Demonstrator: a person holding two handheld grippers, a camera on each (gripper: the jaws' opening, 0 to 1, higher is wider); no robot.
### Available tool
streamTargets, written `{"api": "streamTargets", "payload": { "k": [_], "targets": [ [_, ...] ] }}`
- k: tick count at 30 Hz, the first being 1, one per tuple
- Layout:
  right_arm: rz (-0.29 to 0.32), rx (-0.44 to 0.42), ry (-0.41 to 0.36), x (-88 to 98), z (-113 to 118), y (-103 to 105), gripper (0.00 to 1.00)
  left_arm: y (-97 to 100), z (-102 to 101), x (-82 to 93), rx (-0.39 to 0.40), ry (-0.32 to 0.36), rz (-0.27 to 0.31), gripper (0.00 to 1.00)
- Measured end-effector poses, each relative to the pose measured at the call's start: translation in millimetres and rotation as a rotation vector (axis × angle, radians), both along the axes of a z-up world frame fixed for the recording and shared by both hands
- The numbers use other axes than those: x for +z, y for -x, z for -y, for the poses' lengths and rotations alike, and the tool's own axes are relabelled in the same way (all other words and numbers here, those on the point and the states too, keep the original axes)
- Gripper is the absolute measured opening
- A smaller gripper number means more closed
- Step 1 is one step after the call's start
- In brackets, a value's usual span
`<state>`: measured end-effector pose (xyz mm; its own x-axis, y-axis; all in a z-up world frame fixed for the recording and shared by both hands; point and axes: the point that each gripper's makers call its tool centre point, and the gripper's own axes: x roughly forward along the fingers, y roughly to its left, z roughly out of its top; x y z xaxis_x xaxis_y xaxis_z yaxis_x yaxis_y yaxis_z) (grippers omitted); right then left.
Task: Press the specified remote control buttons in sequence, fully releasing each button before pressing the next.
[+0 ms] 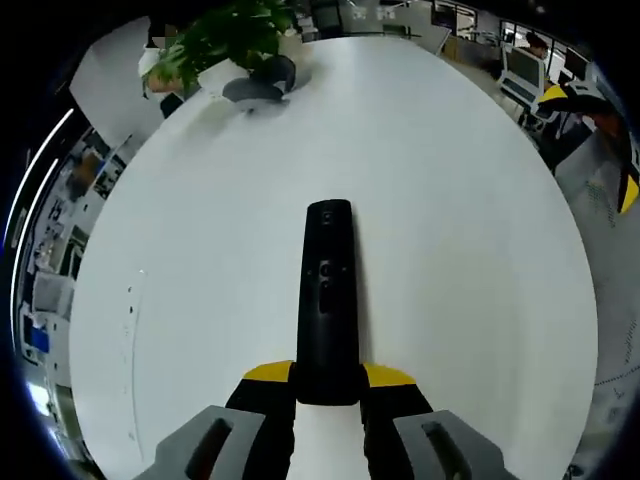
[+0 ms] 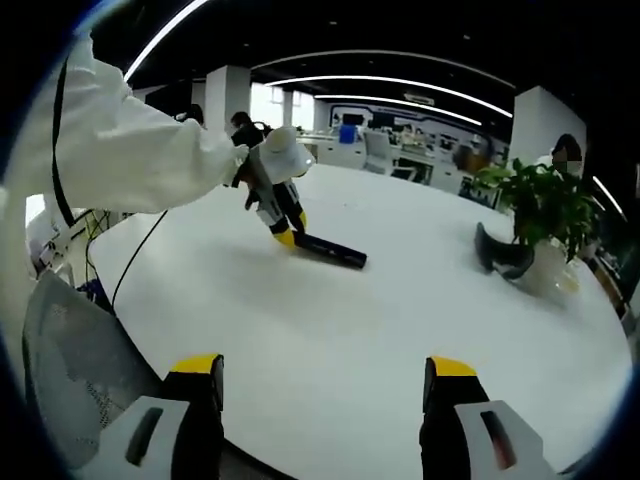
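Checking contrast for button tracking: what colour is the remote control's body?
Black, a long slim black remote control on the white table; clearest in the left gripper view.

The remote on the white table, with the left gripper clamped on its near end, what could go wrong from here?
1. The left gripper holds only the near end of the remote; a press further up might tip or swing it.
2. The right gripper hangs open at the table edge, far off, so its reach across could miss a small button.
3. The plant pot and dark object could slip from view.
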<state>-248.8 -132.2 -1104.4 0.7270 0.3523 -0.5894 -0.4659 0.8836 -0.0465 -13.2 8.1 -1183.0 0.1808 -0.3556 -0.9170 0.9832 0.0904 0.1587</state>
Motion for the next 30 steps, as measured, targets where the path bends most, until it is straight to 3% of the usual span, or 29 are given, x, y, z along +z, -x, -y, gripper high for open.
{"api": "streamTargets", "payload": {
  "k": [6,10,17,25,30],
  "targets": [
    [-0.009,0.000,0.000,-1.9,0,0,0.81,-18.0,3,1.7,-0.011,-0.009,0.004,0.24],
    [-0.013,0.001,0.000,-3.1,1,1,0.81,-35.6,-2,0.3,-0.021,-0.067,0.029,0.24],
    [-0.027,0.002,0.001,-6.3,1,1,0.79,-55.1,-3,2.4,0.002,-0.067,0.029,0.24],
    [-0.036,0.004,0.008,-8.0,1,1,0.78,-62.2,-5,-8.4,-0.044,-0.118,0.026,0.24],
    [-0.041,0.004,0.014,-9.0,1,2,0.78,-62.6,-5,-8.2,-0.027,-0.099,-0.013,0.24]
  ]
}}
